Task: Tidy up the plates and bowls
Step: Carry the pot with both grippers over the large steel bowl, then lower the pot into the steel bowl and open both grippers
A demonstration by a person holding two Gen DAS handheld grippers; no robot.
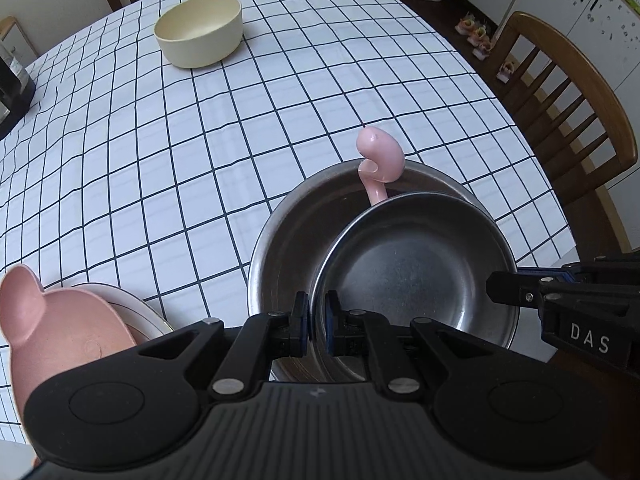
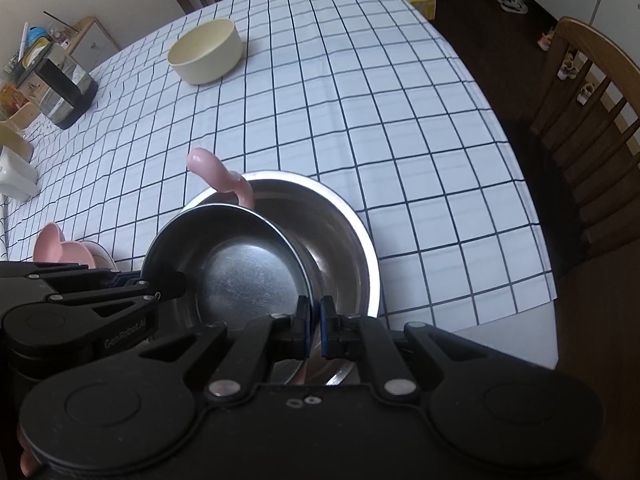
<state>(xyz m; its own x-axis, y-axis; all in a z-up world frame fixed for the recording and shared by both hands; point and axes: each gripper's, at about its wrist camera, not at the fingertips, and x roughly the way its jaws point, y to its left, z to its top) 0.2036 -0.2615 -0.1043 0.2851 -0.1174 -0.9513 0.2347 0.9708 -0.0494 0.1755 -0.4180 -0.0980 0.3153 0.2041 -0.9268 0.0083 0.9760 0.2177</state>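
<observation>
Two grippers share one load: the small steel bowl (image 1: 416,280) is pinched at its rim on both sides, the left gripper (image 1: 318,326) clamped on the edge nearest its own camera and the right gripper (image 2: 315,330) clamped likewise on the opposite edge. It hangs tilted over the large steel bowl (image 1: 288,232), partly inside it, at about 5 o'clock on the checked tablecloth (image 1: 180,152). A pink spoon (image 1: 378,160) leans inside the big bowl at its 12 o'clock rim, its handle poking up just beyond the small bowl's far edge. To nest well, I would level the small bowl first, lower both sides together, and keep it toward the near side so it does not jam on the spoon — thin steel rims slip easily, so neither pinch should loosen until it seats. Farther out, a pink eared plate (image 1: 60,332) sits on a white plate (image 1: 148,316) at 8 o'clock, and a cream bowl (image 1: 200,30) stands well apart at 11 o'clock.
</observation>
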